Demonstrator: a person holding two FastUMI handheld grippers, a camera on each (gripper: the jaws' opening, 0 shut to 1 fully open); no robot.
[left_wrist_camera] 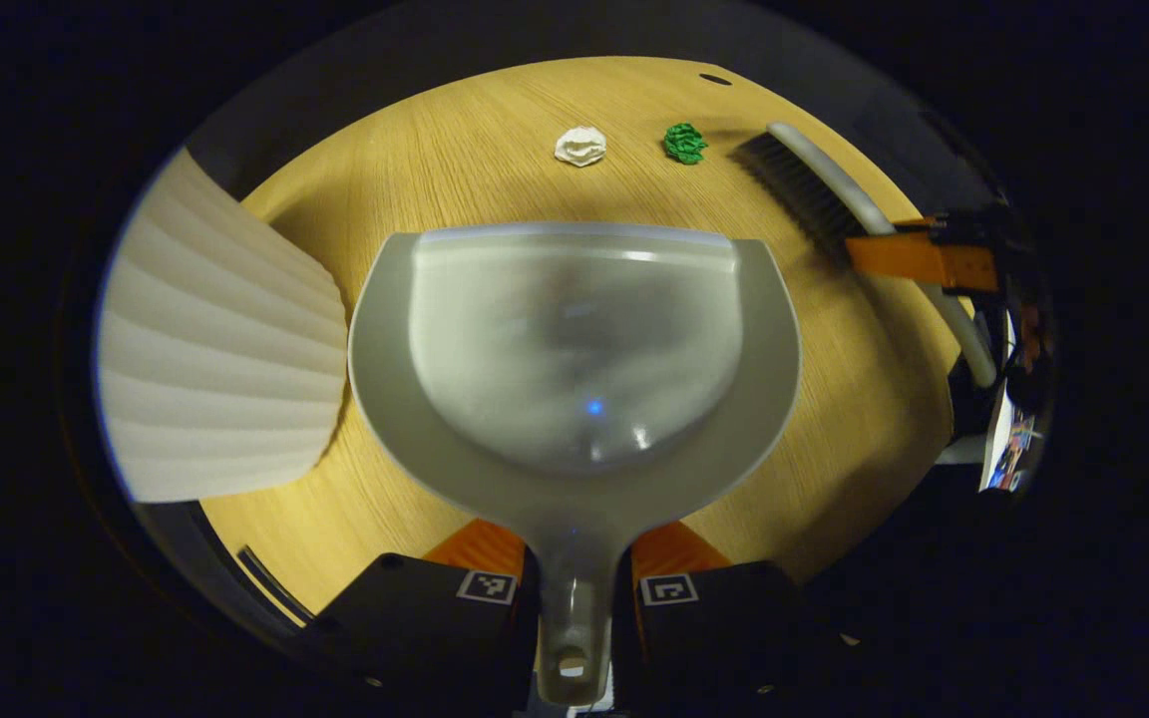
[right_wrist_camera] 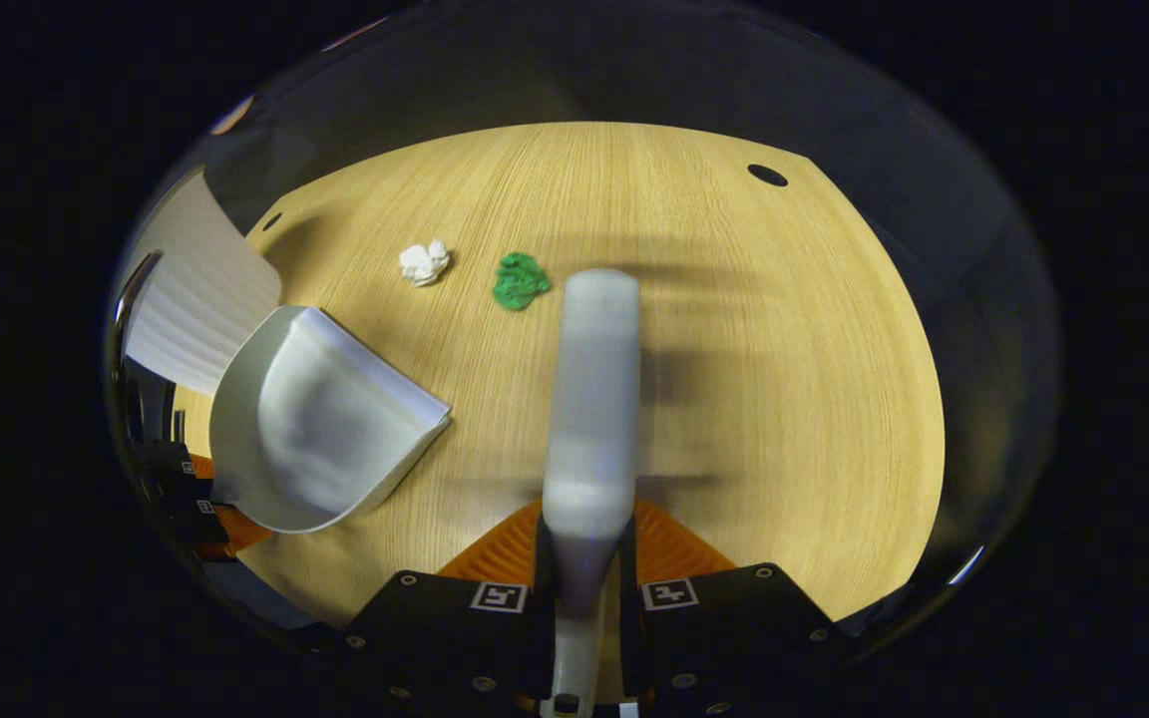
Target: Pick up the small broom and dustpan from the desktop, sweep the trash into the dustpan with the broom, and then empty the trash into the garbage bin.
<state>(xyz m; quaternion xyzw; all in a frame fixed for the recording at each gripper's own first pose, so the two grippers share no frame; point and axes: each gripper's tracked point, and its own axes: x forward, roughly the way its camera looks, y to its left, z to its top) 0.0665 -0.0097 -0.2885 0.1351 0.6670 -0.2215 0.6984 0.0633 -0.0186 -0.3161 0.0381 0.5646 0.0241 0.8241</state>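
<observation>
My left gripper is shut on the handle of a grey dustpan, held over the wooden desk with its mouth facing two scraps: a white paper ball and a green paper ball. The right gripper holds the small broom at the right, bristles near the green ball. In the right gripper view, my right gripper is shut on the broom handle, which points toward the green ball and white ball. The dustpan hangs at the left.
A white ribbed garbage bin stands at the desk's left edge, beside the dustpan; its wall rises behind the pan. The desk has small dark holes near its far edge.
</observation>
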